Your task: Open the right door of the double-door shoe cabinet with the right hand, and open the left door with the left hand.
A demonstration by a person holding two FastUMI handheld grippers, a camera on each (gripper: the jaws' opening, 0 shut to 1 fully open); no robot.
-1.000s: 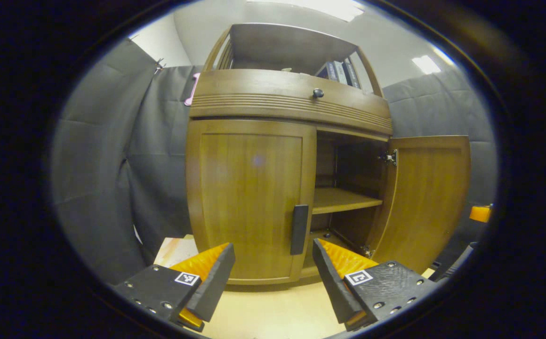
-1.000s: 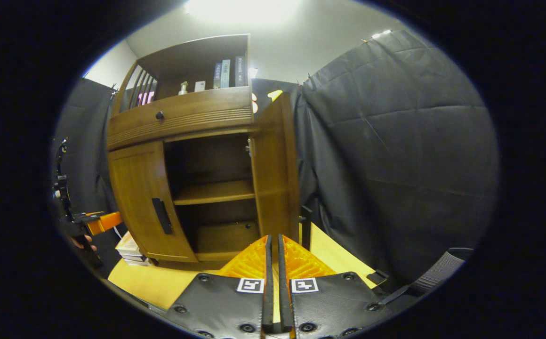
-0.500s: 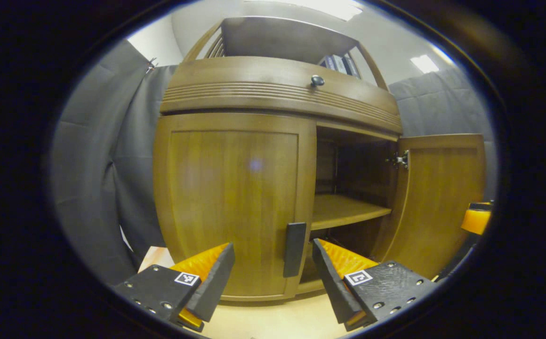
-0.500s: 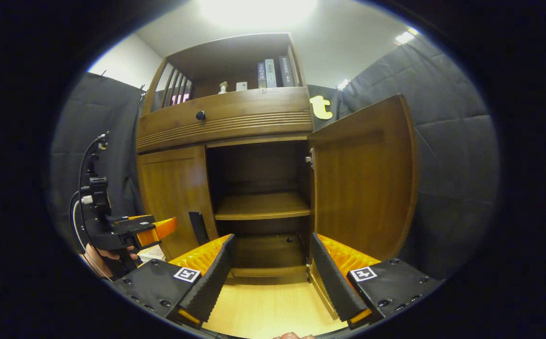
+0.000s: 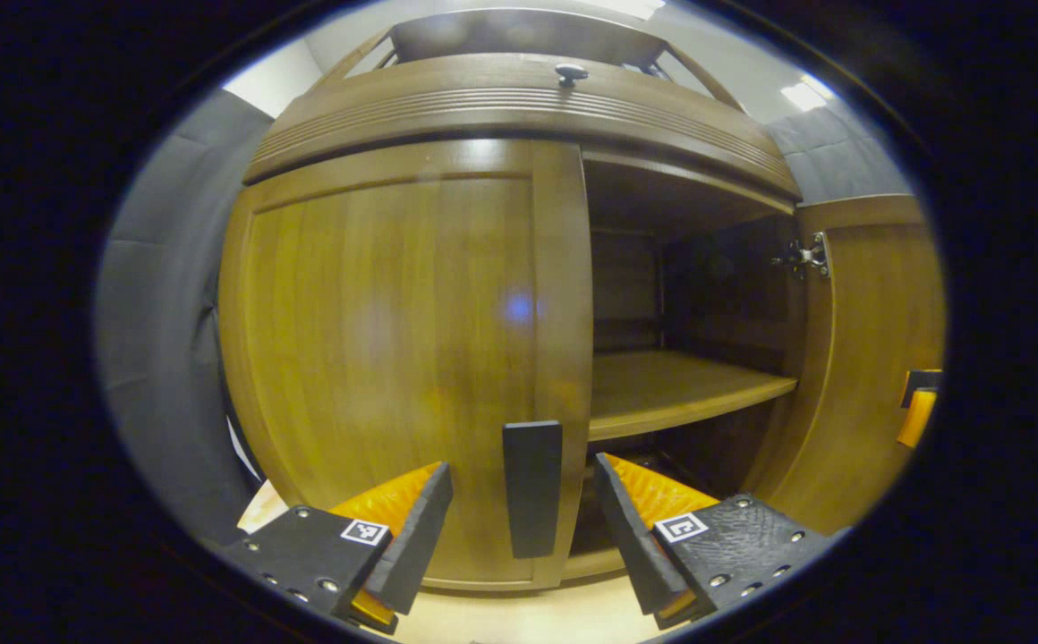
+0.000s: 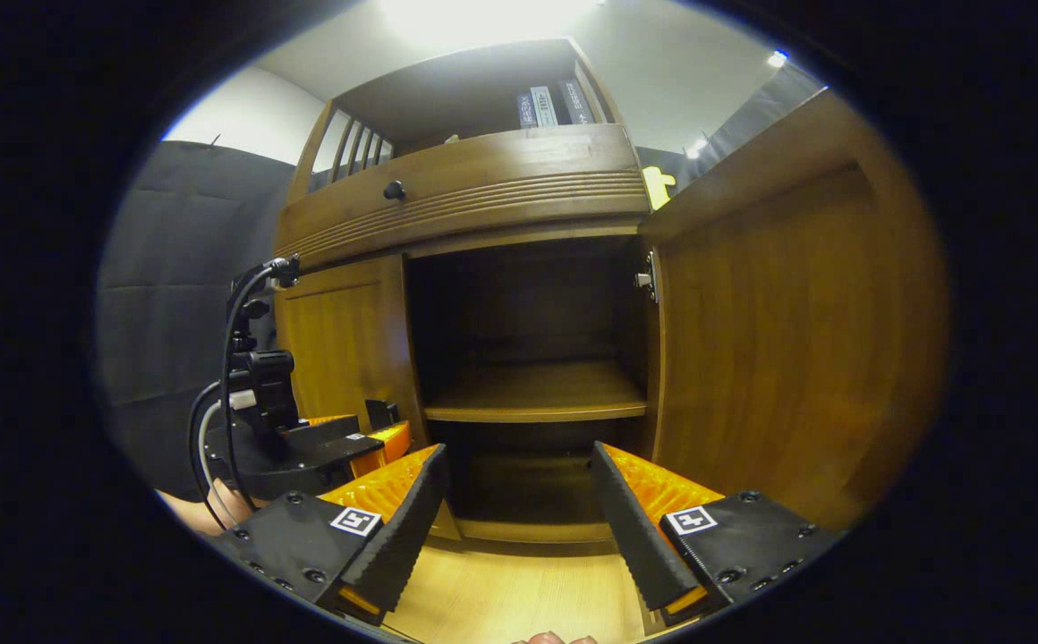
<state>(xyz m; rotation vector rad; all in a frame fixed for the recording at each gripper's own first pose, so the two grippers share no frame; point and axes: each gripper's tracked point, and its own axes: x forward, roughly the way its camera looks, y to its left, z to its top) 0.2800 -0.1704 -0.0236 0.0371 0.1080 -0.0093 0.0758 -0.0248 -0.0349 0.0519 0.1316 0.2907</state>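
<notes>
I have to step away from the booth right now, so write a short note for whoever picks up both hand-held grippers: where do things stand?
Left hand-held gripper: open, fingers either side of the black handle on the left door, not gripping.
Right hand-held gripper: open, holding nothing, facing the open compartment.
Done: right door swung wide open.
Left: close on the handle and pull the left door, now shut, open.

Left gripper view: cabinet (image 5: 501, 107) top cut off by the edge; lower compartment behind the handle (image 5: 531, 487) too dark to make out. Right gripper view: left gripper (image 6: 376, 443) fingertips hidden behind right gripper (image 6: 514, 510); book (image 6: 541, 105) spines too small to make out.
</notes>
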